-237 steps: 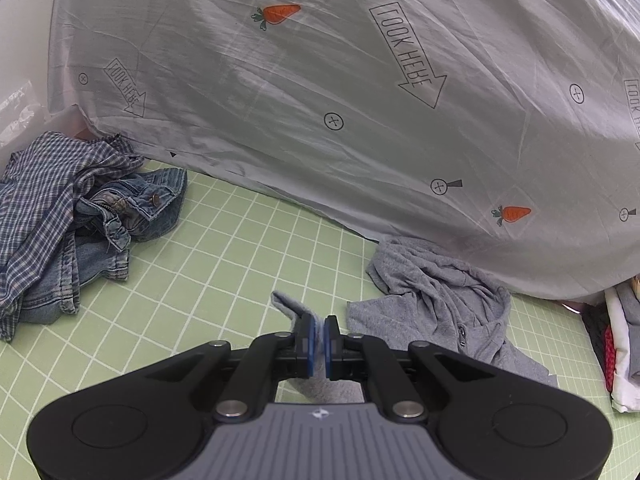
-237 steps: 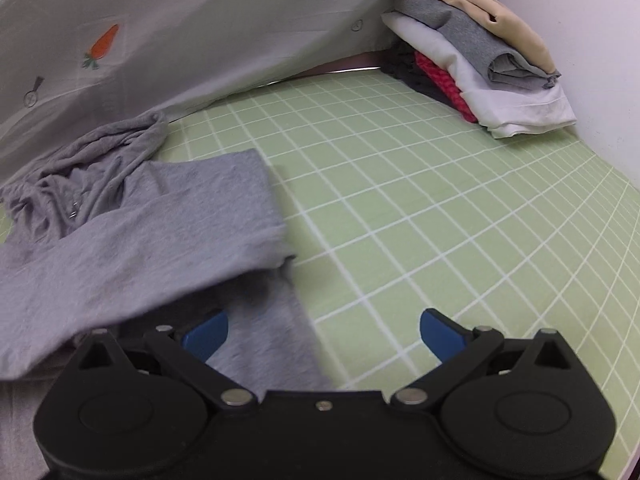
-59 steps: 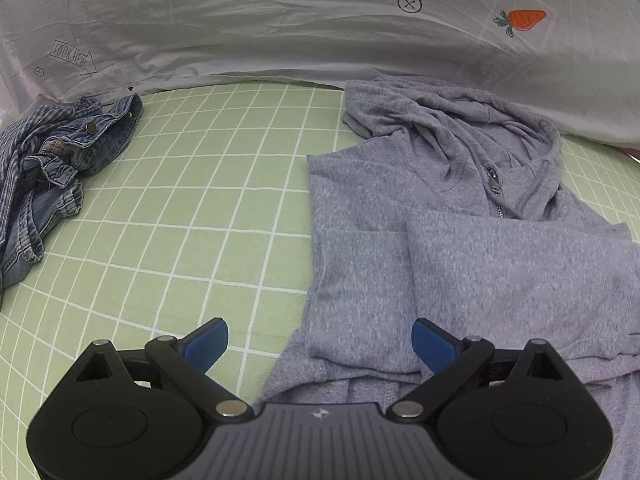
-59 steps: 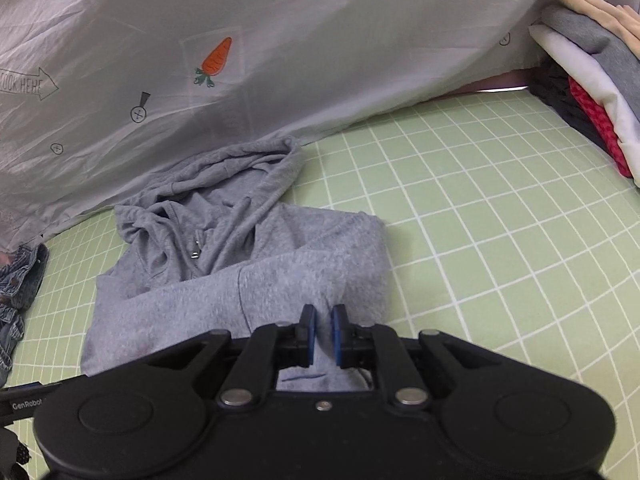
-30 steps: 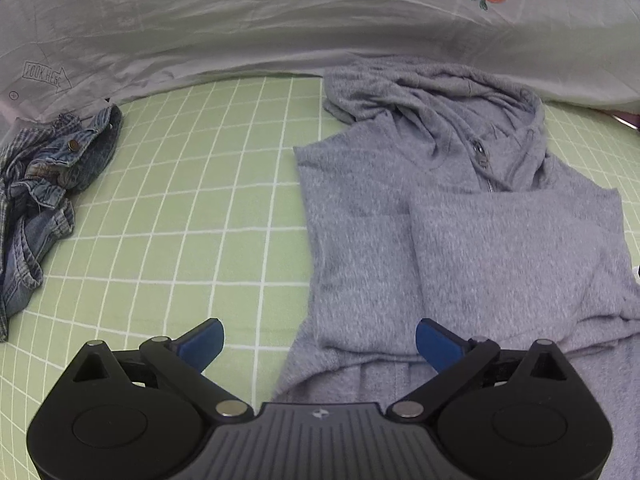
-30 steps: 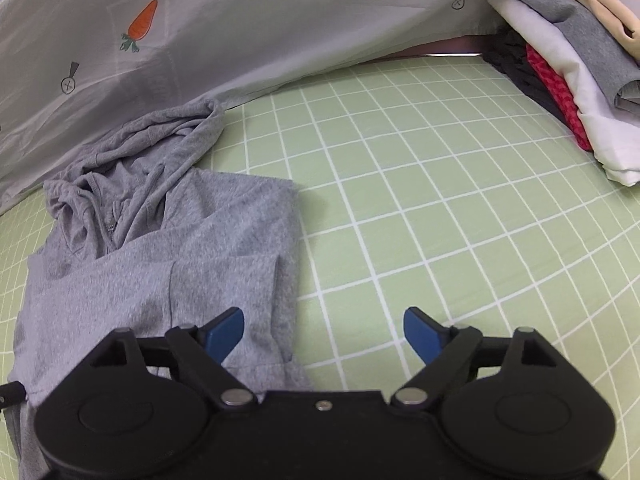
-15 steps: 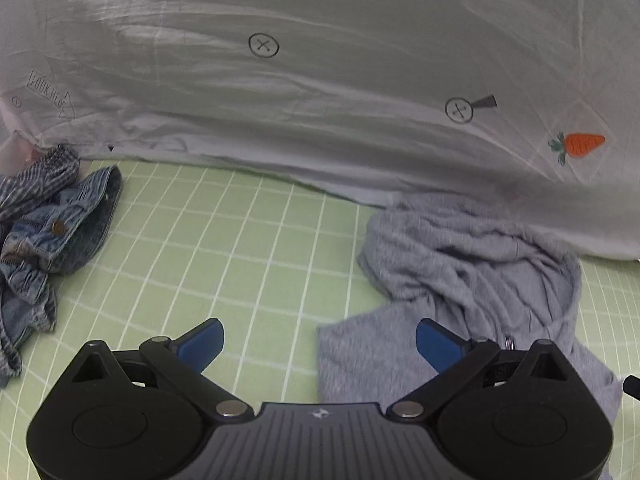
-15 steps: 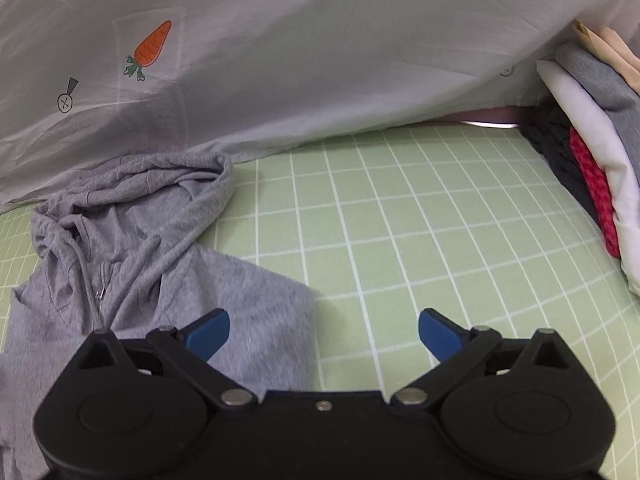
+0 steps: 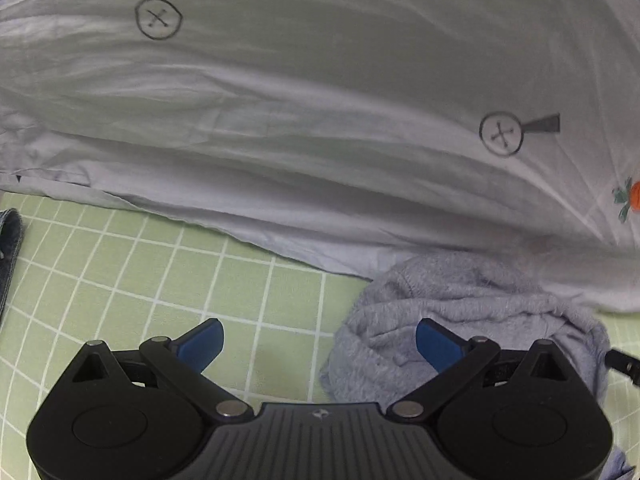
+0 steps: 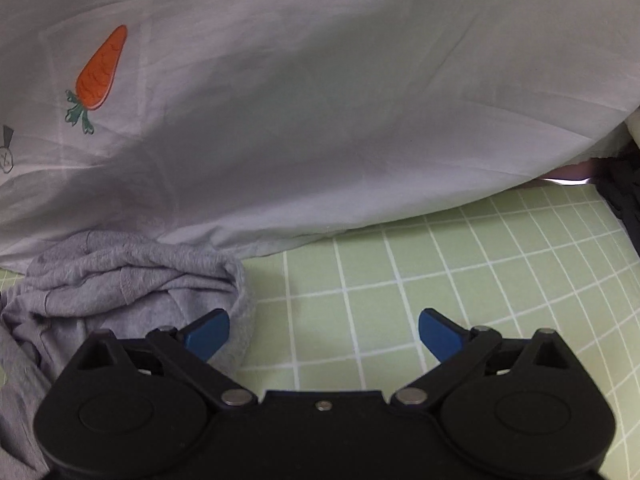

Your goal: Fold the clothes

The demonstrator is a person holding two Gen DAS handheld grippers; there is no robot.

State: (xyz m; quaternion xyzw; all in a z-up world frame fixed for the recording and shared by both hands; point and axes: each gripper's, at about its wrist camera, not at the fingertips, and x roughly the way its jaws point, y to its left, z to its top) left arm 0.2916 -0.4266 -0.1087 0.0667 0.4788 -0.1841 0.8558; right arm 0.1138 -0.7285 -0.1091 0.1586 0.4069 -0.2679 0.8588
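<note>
Two grippers are hanging over the green grid mat [image 9: 132, 280], and I am seeing both with jaws spread wide and nothing between them. Far left, a strip of denim [image 9: 9, 248] is lying at the mat's edge. My left gripper [image 9: 318, 342] is sitting beside the grey hoodie [image 9: 460, 304], whose bunched hood is resting against the printed white sheet [image 9: 320, 120]. My right gripper [image 10: 324, 334], its jaws just opened fully, is hovering at the hood's right edge.
</note>
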